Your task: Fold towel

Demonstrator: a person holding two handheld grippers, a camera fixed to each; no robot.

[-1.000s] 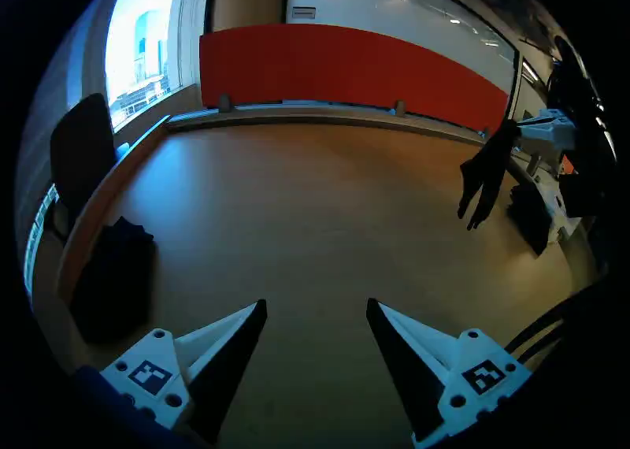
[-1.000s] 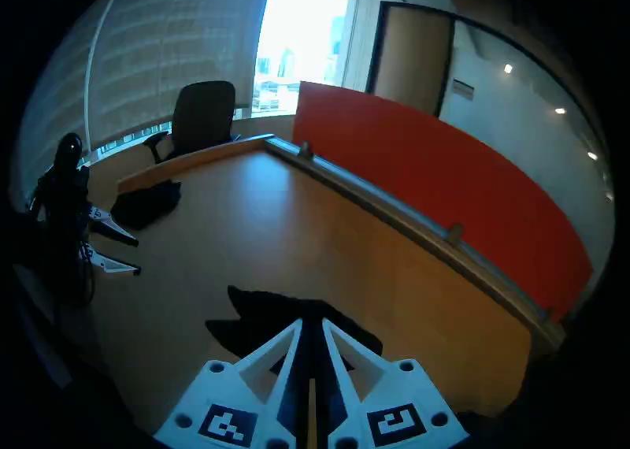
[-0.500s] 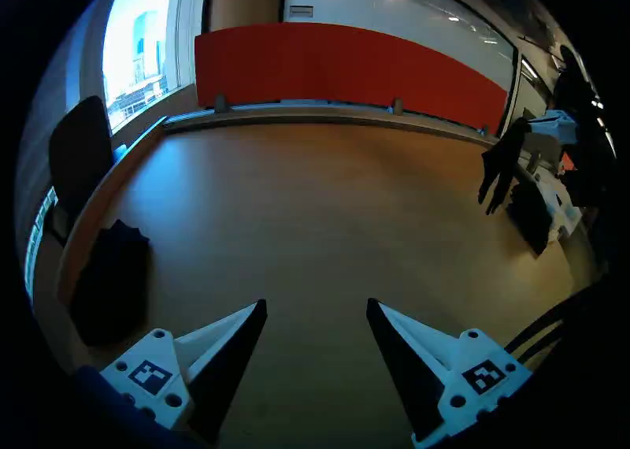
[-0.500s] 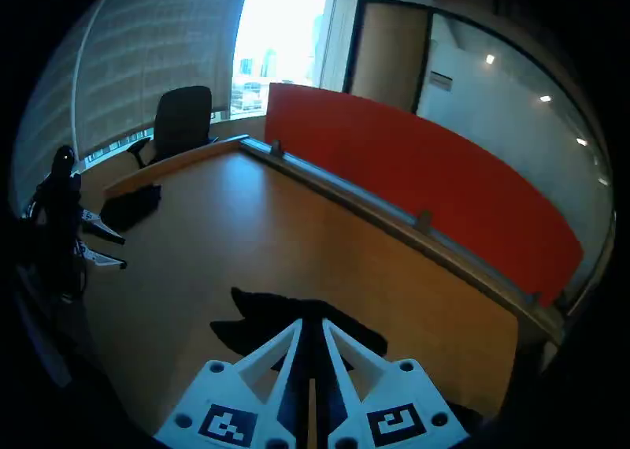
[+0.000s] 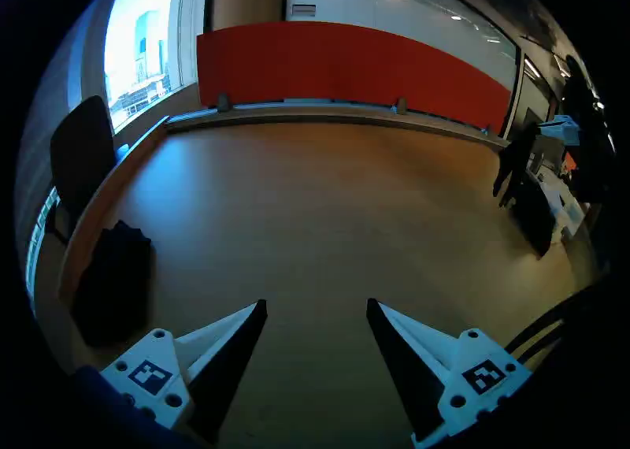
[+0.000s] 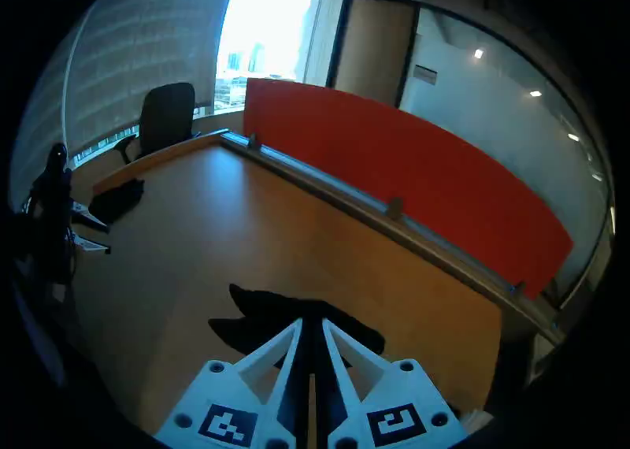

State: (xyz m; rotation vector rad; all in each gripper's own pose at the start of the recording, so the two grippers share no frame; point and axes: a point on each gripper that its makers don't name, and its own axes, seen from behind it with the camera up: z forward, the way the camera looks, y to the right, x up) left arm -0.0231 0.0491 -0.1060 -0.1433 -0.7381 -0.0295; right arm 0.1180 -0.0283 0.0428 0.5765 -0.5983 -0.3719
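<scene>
Left claw [image 5: 315,303]: fingers spread wide with nothing between them, poised low over a bare stretch of the wooden counter [image 5: 315,197].

Right claw [image 6: 311,323]: fingers drawn together to a narrow slit and pinched on a dark towel [image 6: 260,323]. The fabric spreads out in front of and below the fingertips. In the left gripper view the same towel [image 5: 513,165] hangs as a limp dark strip at the far right edge of the counter, beneath the right claw. Whether its lower end touches the surface cannot be told.

A separate dark bundle [image 5: 114,280] lies on the counter by its left edge, well apart from the towel and just beside the left claw's left finger. A red partition [image 5: 346,59] runs along the far side of the counter. A black office chair [image 5: 79,157] stands beyond the left edge, below a bright window [image 5: 142,47].
</scene>
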